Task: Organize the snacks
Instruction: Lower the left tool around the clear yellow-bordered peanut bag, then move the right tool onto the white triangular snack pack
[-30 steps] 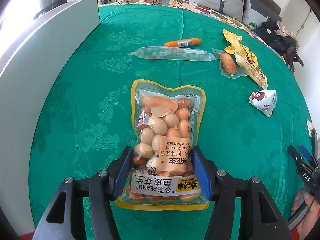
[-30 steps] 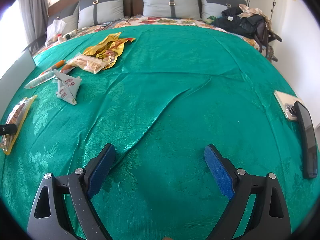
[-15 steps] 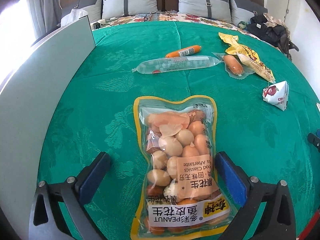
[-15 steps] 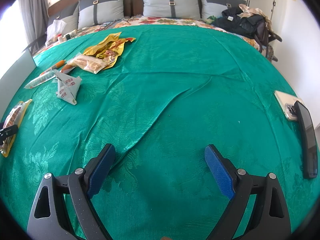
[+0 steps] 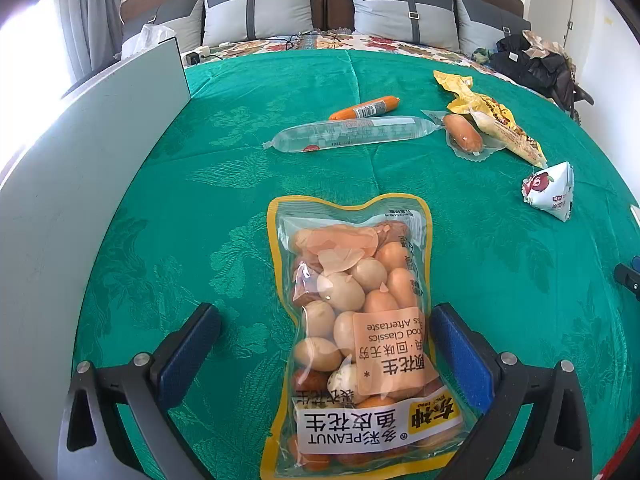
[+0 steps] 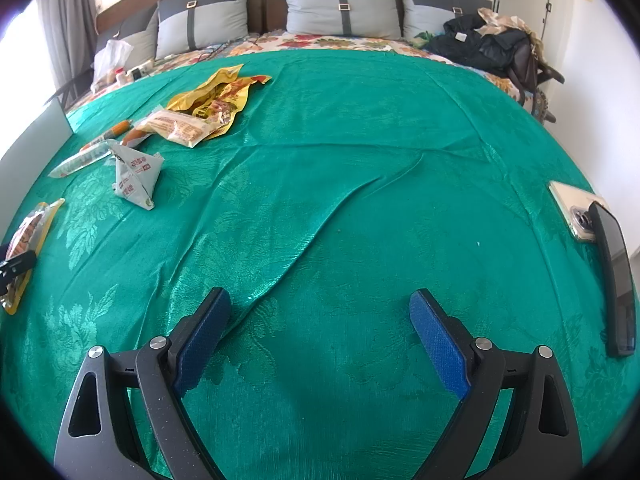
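Now I'm keeping the left gripper (image 5: 322,344) spread fully wide; the peanut bag (image 5: 356,332) is lying flat between its pads, gripped by neither, at 6 o'clock on the green cloth (image 5: 224,184). I'm holding the right gripper (image 6: 320,330) wide too, gripping nothing.

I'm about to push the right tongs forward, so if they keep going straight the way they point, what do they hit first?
Probably just the green bedspread. The right tongs are open with nothing between them, and no snack lies ahead.

Bright daylight enters left of the pillows (image 5: 404,12), overexposing that corner; focus stays sharp, fisheye edges curve darkly.
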The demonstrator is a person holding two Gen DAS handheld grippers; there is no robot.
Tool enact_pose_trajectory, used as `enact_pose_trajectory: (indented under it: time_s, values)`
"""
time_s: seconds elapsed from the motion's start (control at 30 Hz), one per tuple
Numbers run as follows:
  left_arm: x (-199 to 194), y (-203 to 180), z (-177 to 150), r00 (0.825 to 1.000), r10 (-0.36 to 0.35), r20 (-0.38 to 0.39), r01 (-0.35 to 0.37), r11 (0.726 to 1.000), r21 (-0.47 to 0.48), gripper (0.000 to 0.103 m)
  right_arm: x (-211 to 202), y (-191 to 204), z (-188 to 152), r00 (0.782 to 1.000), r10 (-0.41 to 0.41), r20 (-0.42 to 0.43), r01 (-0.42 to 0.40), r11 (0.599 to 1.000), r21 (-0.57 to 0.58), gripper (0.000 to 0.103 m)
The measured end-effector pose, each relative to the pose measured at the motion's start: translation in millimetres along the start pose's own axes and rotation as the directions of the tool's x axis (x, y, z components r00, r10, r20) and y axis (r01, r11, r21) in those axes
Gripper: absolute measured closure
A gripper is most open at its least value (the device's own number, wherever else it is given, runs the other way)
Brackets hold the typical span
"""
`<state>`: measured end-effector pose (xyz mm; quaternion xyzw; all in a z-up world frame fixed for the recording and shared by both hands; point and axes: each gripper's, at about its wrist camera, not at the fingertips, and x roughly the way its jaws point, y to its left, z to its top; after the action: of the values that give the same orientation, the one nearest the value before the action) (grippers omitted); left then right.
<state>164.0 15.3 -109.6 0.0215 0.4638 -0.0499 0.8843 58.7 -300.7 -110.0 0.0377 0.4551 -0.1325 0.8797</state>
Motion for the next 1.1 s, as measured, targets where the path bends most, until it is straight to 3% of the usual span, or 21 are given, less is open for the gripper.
enact_pose_trajectory:
  time_s: [0.2, 0.33, 0.5, 0.7, 0.8, 0.87, 0.9, 0.93, 1.1]
  values:
    - [-0.9, 0.7, -0.7, 1.0, -0.001, 0.002, 0.001, 1.0, -0.002, 0.0, -2.5, 4.5, -1.5, 1.0, 0.016, -0.002, -0.016, 1.0, -0.004, 0.01]
    - [-1.7, 0.9, -0.8, 1.0, -0.001, 0.003, 0.001, 1.0, -0.003, 0.0, -10.6, 23.4, 6.9, 0.984, 0.181, -0.004, -0.18, 0.983, 0.02, 0.011]
    - [-1.5, 1.0, -0.9, 1.0, -0.001, 0.003, 0.001, 1.0, -0.003, 0.0, 9.8, 76.4, 38.0, 0.959, 0.275, -0.067, -0.281, 0.954, -0.107, 0.011]
    - [-2.5, 1.5, -1.1, 1.0, 0.0, 0.005, 0.0, 1.0, -0.004, 0.0, 57.1, 120.9, 73.9, 0.963, 0.233, -0.136, -0.257, 0.946, -0.196, 0.013]
    - [-2.6, 1.5, -1.0, 1.0, 0.0, 0.005, 0.0, 1.0, -0.005, 0.0, 65.7, 134.6, 81.5, 0.971, 0.211, -0.108, -0.231, 0.948, -0.221, 0.013]
    - [-2.6, 1.5, -1.1, 1.0, 0.0, 0.005, 0.0, 1.0, -0.005, 0.0, 64.9, 138.9, 82.1, 0.973, 0.211, -0.093, -0.228, 0.943, -0.242, 0.02]
    - [-2.6, 1.5, -1.1, 1.0, 0.0, 0.005, 0.0, 1.0, -0.005, 0.0, 62.5, 141.5, 80.9, 0.977, 0.199, -0.076, -0.212, 0.939, -0.269, 0.042]
    - [-2.5, 1.5, -1.2, 1.0, 0.0, 0.005, 0.0, 1.0, -0.005, 0.0, 60.2, 141.7, 79.7, 0.975, 0.208, -0.071, -0.22, 0.935, -0.277, 0.051]
    - [-2.5, 1.6, -1.3, 1.0, 0.001, 0.006, -0.001, 1.0, -0.005, 0.0, 40.3, 136.0, 60.1, 0.969, 0.234, -0.082, -0.248, 0.927, -0.283, 0.052]
